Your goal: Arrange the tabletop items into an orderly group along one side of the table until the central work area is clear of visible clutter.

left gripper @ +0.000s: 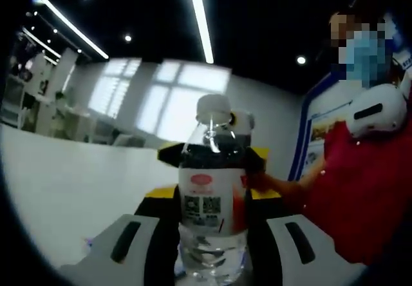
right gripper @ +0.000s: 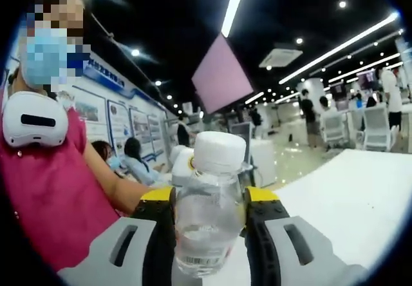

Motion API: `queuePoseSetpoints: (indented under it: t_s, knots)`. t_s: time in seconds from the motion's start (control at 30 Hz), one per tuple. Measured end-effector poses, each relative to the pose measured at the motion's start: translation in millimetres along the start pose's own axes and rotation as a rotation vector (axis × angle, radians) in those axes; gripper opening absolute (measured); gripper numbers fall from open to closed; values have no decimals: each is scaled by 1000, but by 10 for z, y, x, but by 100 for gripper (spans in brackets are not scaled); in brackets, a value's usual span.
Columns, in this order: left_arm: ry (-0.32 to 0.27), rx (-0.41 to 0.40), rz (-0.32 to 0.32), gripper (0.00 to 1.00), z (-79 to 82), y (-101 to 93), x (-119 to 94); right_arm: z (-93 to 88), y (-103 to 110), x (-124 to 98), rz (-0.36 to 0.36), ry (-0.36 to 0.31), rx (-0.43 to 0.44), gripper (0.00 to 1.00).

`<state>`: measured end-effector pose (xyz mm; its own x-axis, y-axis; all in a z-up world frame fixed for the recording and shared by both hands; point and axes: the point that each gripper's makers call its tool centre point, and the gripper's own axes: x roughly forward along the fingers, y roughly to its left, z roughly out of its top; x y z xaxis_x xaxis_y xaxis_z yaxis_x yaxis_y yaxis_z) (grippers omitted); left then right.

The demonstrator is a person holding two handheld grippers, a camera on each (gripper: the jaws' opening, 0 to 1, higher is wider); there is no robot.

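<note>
A clear plastic water bottle [left gripper: 212, 196] with a white cap and a red-and-white label stands upright between the black, yellow-tipped jaws of my left gripper [left gripper: 212, 202], which is shut on its body. In the right gripper view a clear white-capped bottle [right gripper: 209, 215] is clamped the same way in my right gripper [right gripper: 209, 202]. It looks like the same bottle, gripped from opposite sides. Yellow and black parts of the right gripper [left gripper: 256, 152] show just behind the bottle, and a white and yellow part of the left gripper [right gripper: 183, 163] does too.
The white table [left gripper: 64, 183] spreads out bare to the left in the left gripper view; the table [right gripper: 351, 196] runs right in the right gripper view. A person in a red top [left gripper: 367, 189] stands close by, also seen as the person [right gripper: 45, 183]. Other people and chairs are far behind.
</note>
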<state>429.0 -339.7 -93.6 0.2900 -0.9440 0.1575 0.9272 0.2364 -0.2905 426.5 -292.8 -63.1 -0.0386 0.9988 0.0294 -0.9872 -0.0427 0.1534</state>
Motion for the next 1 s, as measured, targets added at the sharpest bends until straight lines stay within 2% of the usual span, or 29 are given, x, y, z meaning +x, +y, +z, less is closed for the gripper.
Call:
queuePoseSetpoints:
  t_s: [0.13,0.43,0.7,0.87,1.0]
  knots:
    - [29,4,-9,37,-42,-6,12,-32,8,-5,-2,19,-11,39]
    - [28,-9,-27,38,-23,-38,51,9,19,-39,-8,16,-12,37]
    - [69,-9,-44,38,-64,-64,59,-6,38,-47,-7,31,-13,37]
    - [91,-6,-38,38,-103,-52,27,38,43,-103,-4,18,7,34]
    - [74,-15,-26,37,-89,-28,16,38,38,-141,-7,19,2,34]
